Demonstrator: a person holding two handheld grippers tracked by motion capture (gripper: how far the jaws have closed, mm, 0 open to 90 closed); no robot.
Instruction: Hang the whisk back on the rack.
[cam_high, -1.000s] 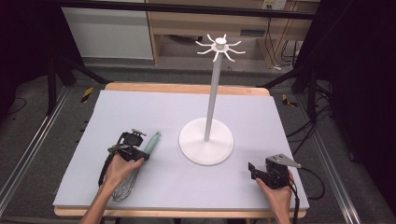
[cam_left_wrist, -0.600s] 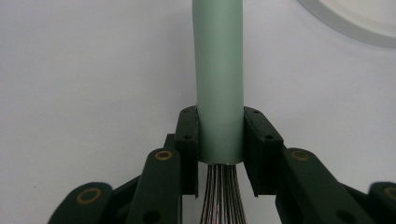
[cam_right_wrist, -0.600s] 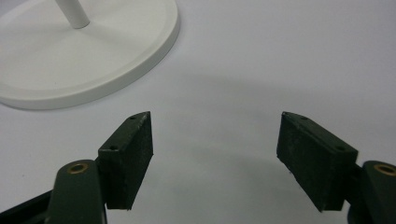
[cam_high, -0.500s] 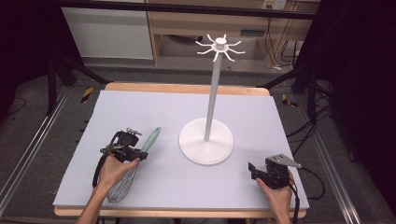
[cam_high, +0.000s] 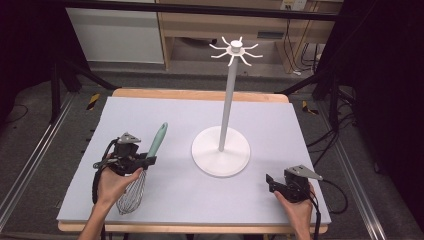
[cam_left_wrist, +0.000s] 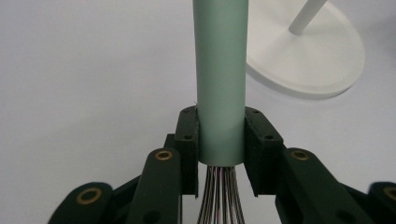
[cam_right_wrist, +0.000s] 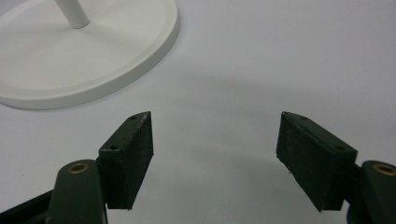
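While the wire whisk with the pale green cylindrical handle (cam_high: 145, 165) is pinched in the left gripper (cam_high: 142, 161), its handle is tilted up toward the far edge of the grey table surface (cam_high: 165, 120), and its silver wire balloon hangs toward the near left corner. In the left gripper view the two black pads are seen pressed against opposite sides of the handle (cam_left_wrist: 220, 79), just above where the wires emerge. The whisk is held over the left half of the surface, near its left edge. A white round-based stand with a slim pole and curved hooks at the top (cam_high: 221, 150) is set at the middle of the surface, apart from the whisk. The right gripper (cam_high: 272, 181) is held low near the near right corner, close beside the stand's base, and its jaws are spread wide with nothing between them (cam_right_wrist: 215, 154).
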